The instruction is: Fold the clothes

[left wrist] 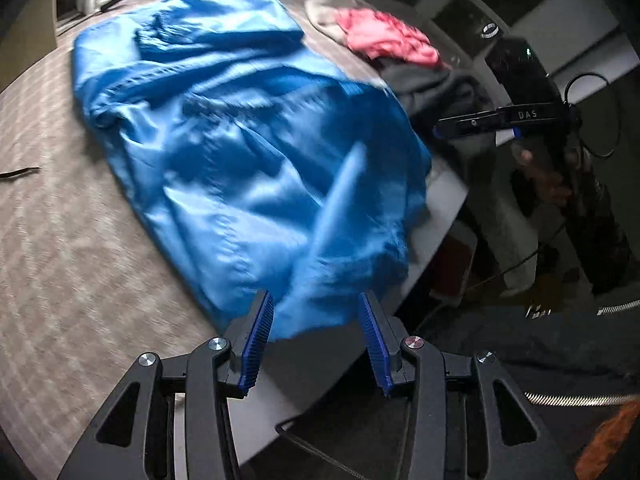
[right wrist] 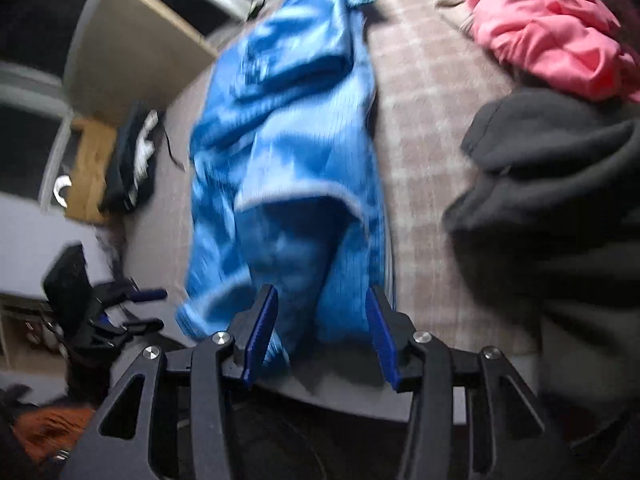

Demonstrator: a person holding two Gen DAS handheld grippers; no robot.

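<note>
A shiny blue garment (left wrist: 240, 152) lies crumpled on the checked bed cover (left wrist: 60, 240), its near end at the bed's edge; it also shows in the right wrist view (right wrist: 288, 160). My left gripper (left wrist: 316, 304) is open, its blue pads just short of the garment's near corner, holding nothing. My right gripper (right wrist: 322, 300) is open over the garment's near hem, holding nothing. The right gripper also shows at the right of the left wrist view (left wrist: 476, 124), and the left gripper at the lower left of the right wrist view (right wrist: 140, 308). Both views are motion-blurred.
A pink garment (right wrist: 552, 36) and a dark grey garment (right wrist: 560, 200) lie piled on the bed to the right, also visible in the left wrist view (left wrist: 384, 36). A dark item (right wrist: 132, 160) lies at the bed's left edge. Orange cloth (right wrist: 52, 428) is below on the floor.
</note>
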